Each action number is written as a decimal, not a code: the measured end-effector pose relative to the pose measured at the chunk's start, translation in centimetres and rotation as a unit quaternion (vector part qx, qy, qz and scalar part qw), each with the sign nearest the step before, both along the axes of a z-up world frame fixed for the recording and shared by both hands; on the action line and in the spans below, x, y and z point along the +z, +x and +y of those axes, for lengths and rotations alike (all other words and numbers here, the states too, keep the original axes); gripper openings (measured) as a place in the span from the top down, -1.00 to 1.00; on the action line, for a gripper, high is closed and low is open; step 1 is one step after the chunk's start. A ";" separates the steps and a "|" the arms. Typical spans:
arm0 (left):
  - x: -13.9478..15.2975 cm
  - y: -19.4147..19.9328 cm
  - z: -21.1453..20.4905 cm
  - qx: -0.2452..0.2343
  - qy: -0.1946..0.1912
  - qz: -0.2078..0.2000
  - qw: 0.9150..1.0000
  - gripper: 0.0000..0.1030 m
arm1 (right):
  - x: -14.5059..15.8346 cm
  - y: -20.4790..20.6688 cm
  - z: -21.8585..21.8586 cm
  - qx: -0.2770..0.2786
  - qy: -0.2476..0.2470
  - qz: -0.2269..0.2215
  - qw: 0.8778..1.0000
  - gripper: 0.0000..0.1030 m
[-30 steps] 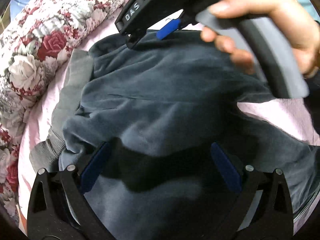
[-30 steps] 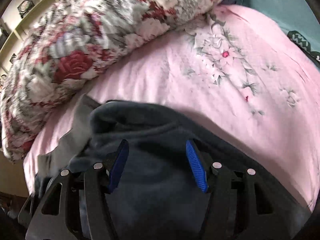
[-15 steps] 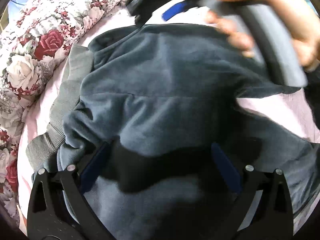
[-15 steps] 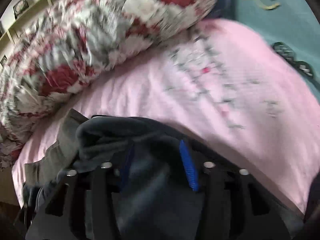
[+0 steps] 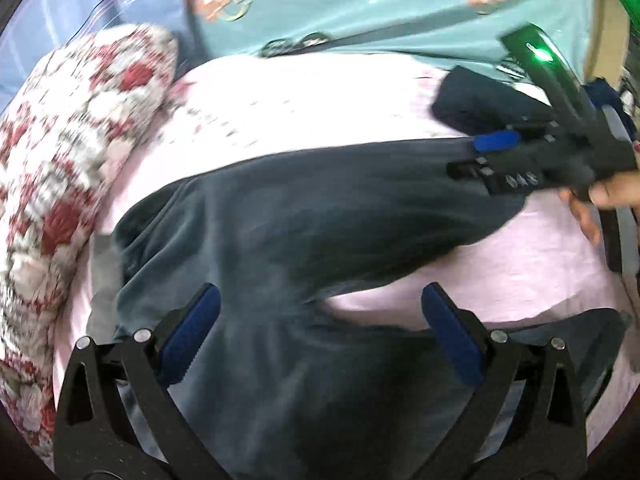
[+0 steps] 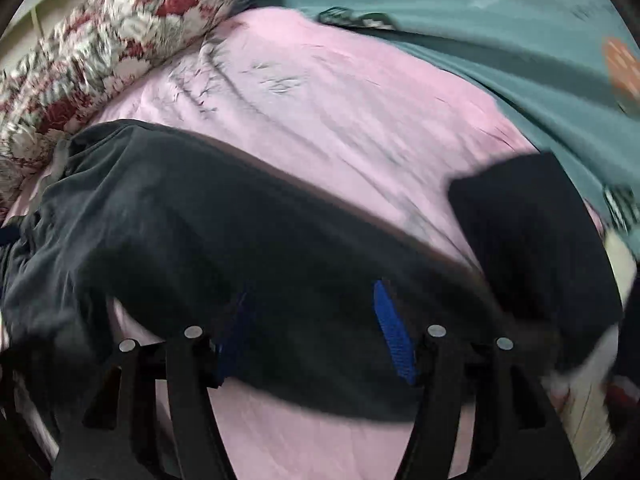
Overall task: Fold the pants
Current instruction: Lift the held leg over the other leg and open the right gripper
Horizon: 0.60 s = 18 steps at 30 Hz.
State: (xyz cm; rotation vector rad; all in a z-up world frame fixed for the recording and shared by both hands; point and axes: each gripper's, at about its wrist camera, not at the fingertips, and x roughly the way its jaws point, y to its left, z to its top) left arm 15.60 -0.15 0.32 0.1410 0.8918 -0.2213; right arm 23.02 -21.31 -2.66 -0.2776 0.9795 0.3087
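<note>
2 grippers are seen over 1 pair of dark grey pants (image 5: pixel 304 216), which is spread across a pink sheet (image 5: pixel 304 100). 1 floral quilt (image 5: pixel 68 152) is bunched along the sheet's left edge, and 1 teal blanket (image 5: pixel 360 4) is laid along its far edge. 1 smaller, darker folded garment (image 6: pixel 532 240) is set on the sheet just beyond the far end of the pants.

In the left wrist view, the left gripper (image 5: pixel 320 336) is held wide apart, with its 2 blue pads (image 5: pixel 188 340) on either side of the pants near the waist; nothing is pinched between them. The right gripper (image 5: pixel 496 140) is shown from the side in this view only, at the far end of 1 stretched pant leg, and fingers of 1 hand (image 5: pixel 600 200) are wrapped round its handle. 1 green light is lit on its body.

In the right wrist view, the right gripper (image 6: pixel 316 332) is seen along its own fingers: the 2 blue pads (image 6: pixel 392 332) are partly apart, and dark cloth is bunched between and around them. Whether the cloth is actually clamped cannot be told through the blur. More of the folded garment is given by this view, and the left gripper is not clearly made out in it.
</note>
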 end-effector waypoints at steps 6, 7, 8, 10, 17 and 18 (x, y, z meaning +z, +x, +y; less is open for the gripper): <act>-0.1 0.2 -5.1 -0.057 0.008 -0.008 0.998 -0.96 | 0.8 -6.4 -6.7 -0.074 0.027 -0.033 0.996 -0.36; -0.4 0.8 -5.4 -0.066 0.010 -0.012 0.998 -0.96 | 0.9 -7.1 -7.2 -0.080 0.034 -0.040 0.995 -0.36; -0.6 1.3 -6.0 -0.076 0.012 -0.016 0.997 -0.96 | 1.0 -8.0 -7.9 -0.088 0.043 -0.049 0.994 -0.36; -1.0 2.5 -6.7 -0.076 0.020 -0.010 0.997 -0.96 | 0.8 -9.6 -8.6 -0.097 0.059 -0.052 0.992 -0.36; -1.8 3.8 -7.6 -0.084 0.031 0.010 0.996 -0.96 | -0.1 -14.0 -6.8 -0.036 0.065 -0.048 0.996 -0.36; -1.9 3.9 -7.6 -0.085 0.031 0.013 0.996 -0.96 | -0.2 -13.5 -6.9 -0.040 0.059 -0.046 0.996 -0.36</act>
